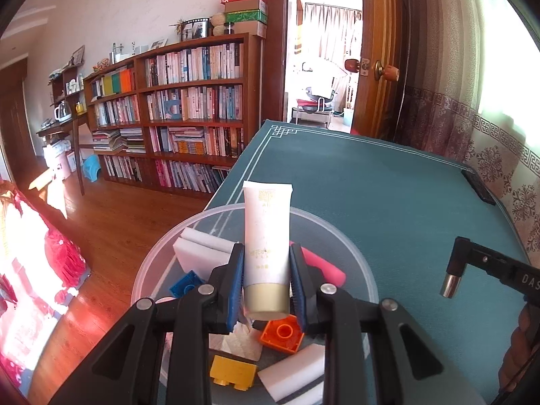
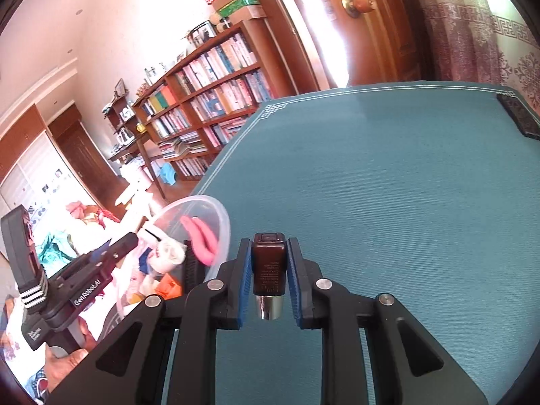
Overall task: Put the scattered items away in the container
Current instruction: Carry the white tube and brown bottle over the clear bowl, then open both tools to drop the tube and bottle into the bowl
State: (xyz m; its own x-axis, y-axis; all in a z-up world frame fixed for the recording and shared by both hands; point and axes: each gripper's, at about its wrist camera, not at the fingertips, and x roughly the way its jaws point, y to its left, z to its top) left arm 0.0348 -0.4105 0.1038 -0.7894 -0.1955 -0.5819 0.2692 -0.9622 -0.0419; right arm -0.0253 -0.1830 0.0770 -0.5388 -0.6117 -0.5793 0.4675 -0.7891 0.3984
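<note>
My left gripper (image 1: 266, 280) is shut on a white tube with a gold cap (image 1: 266, 246), held over a clear round plastic container (image 1: 337, 233). In the container lie white sponges (image 1: 199, 253), a pink piece (image 1: 320, 266), and blue (image 1: 185, 283), orange (image 1: 281, 335) and yellow (image 1: 233, 371) bricks. My right gripper (image 2: 269, 270) is shut on a small dark brown bottle with a silver cap (image 2: 269, 266), above the teal cloth, right of the container (image 2: 221, 222). The same bottle (image 1: 454, 270) shows at the right of the left wrist view.
The teal tablecloth (image 2: 388, 185) covers the table. A black flat object (image 2: 518, 116) lies at its far right edge by the patterned curtain. A bookshelf (image 1: 175, 101) and wooden floor lie off the table's left side. The other gripper's body (image 2: 67, 287) is at lower left.
</note>
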